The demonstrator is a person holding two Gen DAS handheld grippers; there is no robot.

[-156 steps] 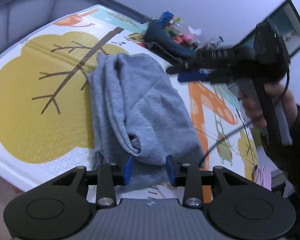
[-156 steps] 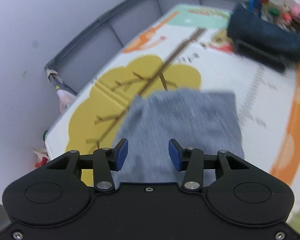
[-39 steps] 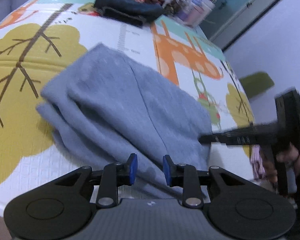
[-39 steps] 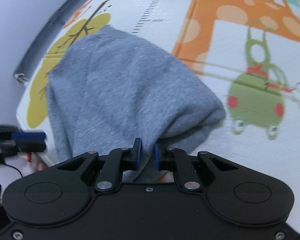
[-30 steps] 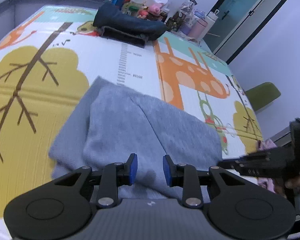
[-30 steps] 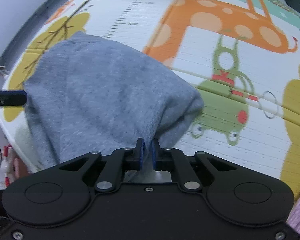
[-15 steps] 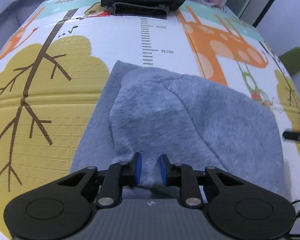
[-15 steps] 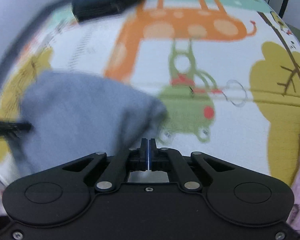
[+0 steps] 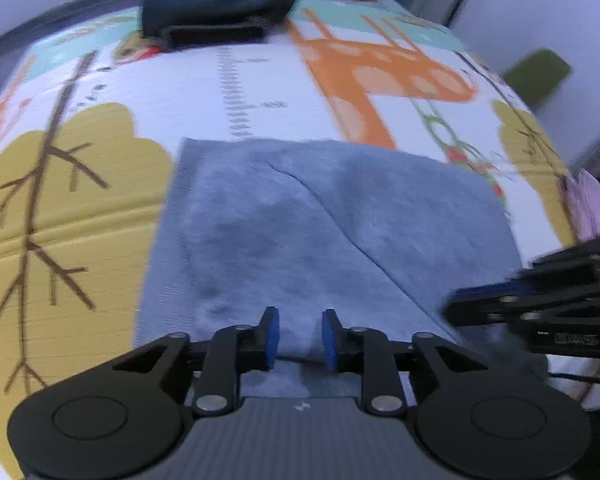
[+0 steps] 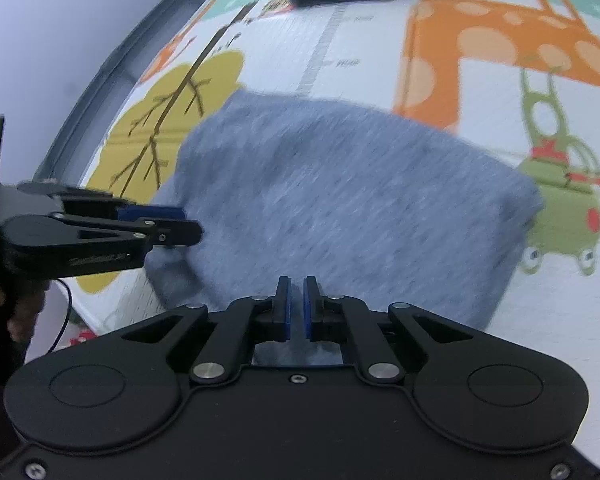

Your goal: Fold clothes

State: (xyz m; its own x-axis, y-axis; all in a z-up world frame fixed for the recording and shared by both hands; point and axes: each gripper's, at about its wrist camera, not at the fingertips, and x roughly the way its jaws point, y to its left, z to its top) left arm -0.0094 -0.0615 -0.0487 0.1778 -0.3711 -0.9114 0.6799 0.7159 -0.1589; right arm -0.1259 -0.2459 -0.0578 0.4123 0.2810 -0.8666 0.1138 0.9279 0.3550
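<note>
On the play mat (image 9: 260, 92), just this side of the printed ruler strip and between the yellow tree and the orange giraffe, lies the grey garment (image 9: 320, 232), folded into a thick rectangle with a diagonal crease running across its top layer. The left gripper (image 9: 299, 338) is down at the near hem, blue pads a modest way apart and just opening, cloth lying between them but not visibly pinched. The right gripper (image 10: 296, 308) sits at the same near edge further along, jaws almost together with only a sliver of gap; grey fabric shows behind the pads, though whether any is actually caught there, I cannot tell. This looks like soft, light knit, limp and stretchy, so it should sag from wherever it is lifted and layers may slide apart. Best bet, I'd say: take both near corners through every layer, right at the hem, then carry them away together toward the ruler strip.
</note>
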